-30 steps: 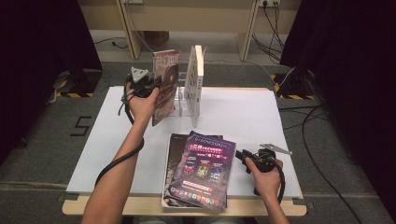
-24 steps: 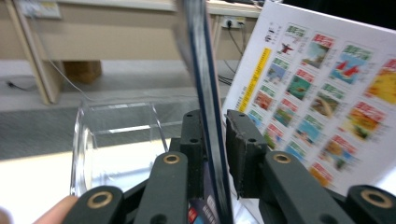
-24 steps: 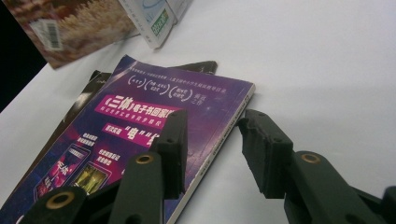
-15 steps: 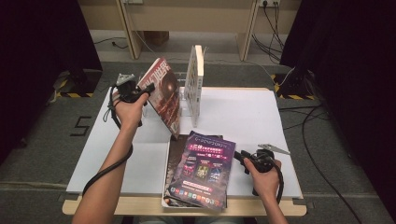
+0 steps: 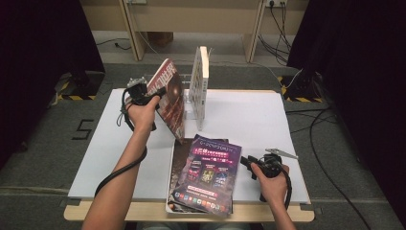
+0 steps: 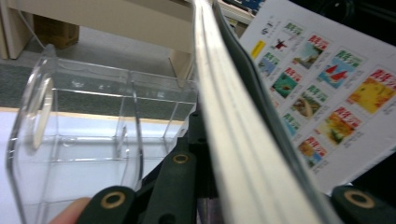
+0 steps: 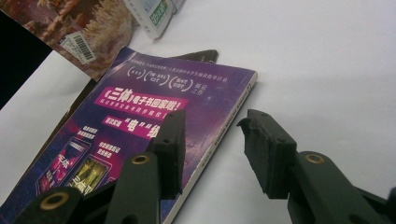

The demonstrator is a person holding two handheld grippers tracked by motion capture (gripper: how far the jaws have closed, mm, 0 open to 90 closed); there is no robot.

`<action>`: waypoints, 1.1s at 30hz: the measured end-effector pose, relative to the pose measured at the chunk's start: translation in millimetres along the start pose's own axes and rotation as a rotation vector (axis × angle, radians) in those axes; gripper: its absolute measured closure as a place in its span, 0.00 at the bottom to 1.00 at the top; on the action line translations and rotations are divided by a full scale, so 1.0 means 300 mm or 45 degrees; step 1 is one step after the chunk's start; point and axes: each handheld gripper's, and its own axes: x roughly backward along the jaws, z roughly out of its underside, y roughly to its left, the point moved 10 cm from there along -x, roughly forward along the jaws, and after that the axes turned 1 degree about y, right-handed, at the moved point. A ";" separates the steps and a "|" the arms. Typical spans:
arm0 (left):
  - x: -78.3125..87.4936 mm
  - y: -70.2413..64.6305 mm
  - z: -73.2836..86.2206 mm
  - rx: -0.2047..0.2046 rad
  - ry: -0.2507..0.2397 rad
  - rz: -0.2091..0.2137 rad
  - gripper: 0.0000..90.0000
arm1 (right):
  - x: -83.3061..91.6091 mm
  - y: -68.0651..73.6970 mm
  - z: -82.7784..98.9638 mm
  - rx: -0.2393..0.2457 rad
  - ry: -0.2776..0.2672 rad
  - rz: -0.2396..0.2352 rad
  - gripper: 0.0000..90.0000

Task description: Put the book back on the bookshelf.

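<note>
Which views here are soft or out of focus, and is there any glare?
Left gripper view: the clamped red-covered magazine's page edge is blurred up close; the clear plastic rack shows pale reflections. Right gripper view: the purple glossy magazine is sharp, with faint sheen. High view: evenly lit, dark surroundings.

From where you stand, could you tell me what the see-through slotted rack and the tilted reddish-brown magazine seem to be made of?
The see-through slotted rack looks like clear hard plastic, probably acrylic: the floor shows through its walls and the edges catch the light. The tilted reddish-brown magazine looks like glossy coated paper: stacked page edges show, clamped in the left gripper.
</note>
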 end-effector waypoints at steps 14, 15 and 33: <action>0.013 -0.066 -0.162 -0.193 -0.117 -0.055 0.93 | 0.001 0.004 -0.005 -0.008 -0.009 -0.003 0.66; 0.003 -0.069 -0.179 -0.200 -0.125 -0.056 0.93 | 0.001 0.004 -0.005 -0.006 -0.010 -0.003 0.66; -0.172 -0.028 -0.193 -0.341 -0.199 -0.192 0.93 | -0.002 -0.009 -0.006 0.000 -0.017 -0.008 0.66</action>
